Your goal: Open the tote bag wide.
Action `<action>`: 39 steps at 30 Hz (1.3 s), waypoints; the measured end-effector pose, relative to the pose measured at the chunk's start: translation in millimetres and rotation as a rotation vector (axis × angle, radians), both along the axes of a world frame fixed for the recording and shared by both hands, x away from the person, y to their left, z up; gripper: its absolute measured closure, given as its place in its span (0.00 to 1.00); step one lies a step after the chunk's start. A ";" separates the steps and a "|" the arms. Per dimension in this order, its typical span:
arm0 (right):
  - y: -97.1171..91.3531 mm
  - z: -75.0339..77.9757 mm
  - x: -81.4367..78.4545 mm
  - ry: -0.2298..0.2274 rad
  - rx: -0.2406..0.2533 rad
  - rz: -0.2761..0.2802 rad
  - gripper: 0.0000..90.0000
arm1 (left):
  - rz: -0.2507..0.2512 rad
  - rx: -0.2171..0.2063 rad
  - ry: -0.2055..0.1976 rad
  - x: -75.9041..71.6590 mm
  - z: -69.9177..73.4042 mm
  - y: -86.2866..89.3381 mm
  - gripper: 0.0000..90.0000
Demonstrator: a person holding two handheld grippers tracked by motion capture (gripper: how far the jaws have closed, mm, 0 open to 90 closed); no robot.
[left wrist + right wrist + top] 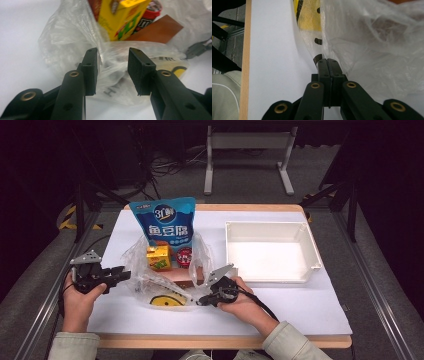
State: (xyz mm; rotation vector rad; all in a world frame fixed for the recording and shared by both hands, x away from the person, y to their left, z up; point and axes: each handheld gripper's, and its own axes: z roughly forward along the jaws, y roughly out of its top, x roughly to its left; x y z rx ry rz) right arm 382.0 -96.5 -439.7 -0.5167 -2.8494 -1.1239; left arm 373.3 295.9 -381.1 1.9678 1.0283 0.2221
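The right gripper (pixel 328 62) is clamped tight on the near edge of the clear plastic bag (pixel 145 282), seemingly pinching the film. The left gripper (pixel 112 72) is spread, crumpled bag between its jaws. A yellow carton (pixel 158 257) and blue pouch (pixel 165 222) stand half-hidden inside. The white tray (pixel 272 270) lies apart.

I work in a lab: my desk (pixel 310 305) sits inside a metal frame (pixel 372 285), cables (pixel 165 167) strewn on grey carpet (pixel 345 225) behind.
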 end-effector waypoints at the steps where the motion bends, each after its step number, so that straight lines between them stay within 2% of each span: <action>1: -0.1 -0.1 0.4 -0.005 -0.001 0.006 1.00 | -0.013 0.001 -0.007 -1.8 2.5 -3.0 0.67; 3: 0.2 -0.1 0.4 -0.006 0.000 0.007 1.00 | -0.025 0.004 -0.014 -3.1 4.4 -6.6 0.67; 6: 0.4 0.1 0.4 -0.007 0.004 0.007 1.00 | -0.078 0.021 -0.039 -4.3 7.4 -20.0 0.66; 8: 0.6 0.4 0.1 -0.002 0.008 0.004 1.00 | -0.100 0.021 -0.024 -2.5 4.0 -26.1 0.65; 14: 0.4 0.3 0.4 0.002 0.015 0.005 1.00 | -0.104 0.039 0.021 5.8 -10.5 -35.6 0.56; 18: 0.9 -0.7 0.9 0.011 0.020 0.009 1.00 | -0.106 0.065 0.010 10.0 -14.9 -41.1 0.53; 19: 1.1 -0.9 1.0 0.012 0.021 0.009 1.00 | -0.104 0.083 0.010 11.3 -16.5 -44.1 0.52; 22: 1.8 -1.2 1.3 0.009 0.022 0.015 0.99 | -0.103 0.108 0.017 13.4 -19.5 -48.5 0.51; 24: 2.7 -0.9 0.8 0.013 0.028 0.012 0.99 | -0.100 0.141 0.020 15.0 -22.6 -51.5 0.54; 27: 2.5 -0.6 0.8 0.014 0.031 0.010 0.99 | -0.090 0.141 0.015 14.0 -22.5 -50.9 0.62; 28: 2.4 -0.4 0.8 0.014 0.033 0.010 0.99 | -0.088 0.147 0.005 13.0 -21.3 -49.5 0.68; 32: 1.9 0.1 1.3 0.013 0.042 0.009 0.99 | -0.098 0.131 0.012 10.3 -19.5 -46.3 0.96; 35: 1.7 0.6 1.6 0.011 0.045 0.007 0.99 | -0.111 0.135 0.014 7.2 -17.6 -45.1 0.99; 39: 0.0 3.0 2.6 0.002 0.063 0.002 1.00 | -0.122 0.115 0.015 -0.6 -12.6 -38.0 1.00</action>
